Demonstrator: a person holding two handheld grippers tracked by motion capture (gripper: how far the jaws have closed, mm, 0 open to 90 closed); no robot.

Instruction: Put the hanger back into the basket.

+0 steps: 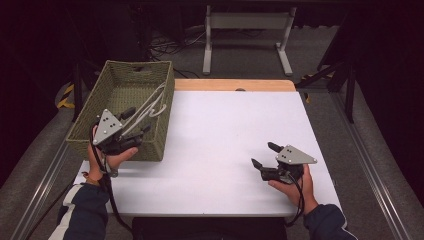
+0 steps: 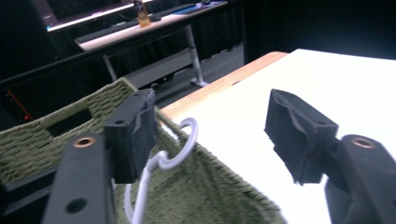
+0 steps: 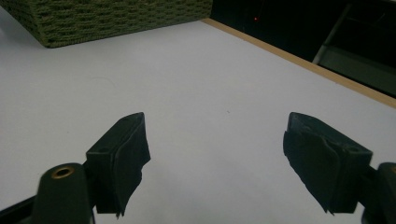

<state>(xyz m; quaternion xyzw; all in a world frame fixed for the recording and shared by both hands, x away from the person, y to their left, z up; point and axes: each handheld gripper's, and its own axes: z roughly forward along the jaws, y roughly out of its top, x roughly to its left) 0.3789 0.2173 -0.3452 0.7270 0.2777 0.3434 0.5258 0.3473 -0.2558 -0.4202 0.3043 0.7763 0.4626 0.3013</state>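
Observation:
A green woven basket [image 1: 159,140] sits on the left part of the white table [image 1: 225,135]. White hangers [image 1: 150,107] lie inside it, leaning up against its right wall. My left gripper [image 1: 137,120] hovers over the basket's near right corner, open. In the left gripper view the gripper [image 2: 212,112] has its jaws wide apart, and a white hanger hook [image 2: 184,144] curls just beside the left jaw, ungripped, above the basket [image 2: 42,135]. My right gripper [image 1: 264,154] is held low over the table's right side, open and empty [image 3: 217,135].
A wooden strip [image 1: 232,85] runs along the table's far edge. A metal stand [image 1: 247,35] and cables are on the floor beyond. The basket [image 3: 102,18] sits at the far left in the right gripper view, across bare white table [image 3: 187,79].

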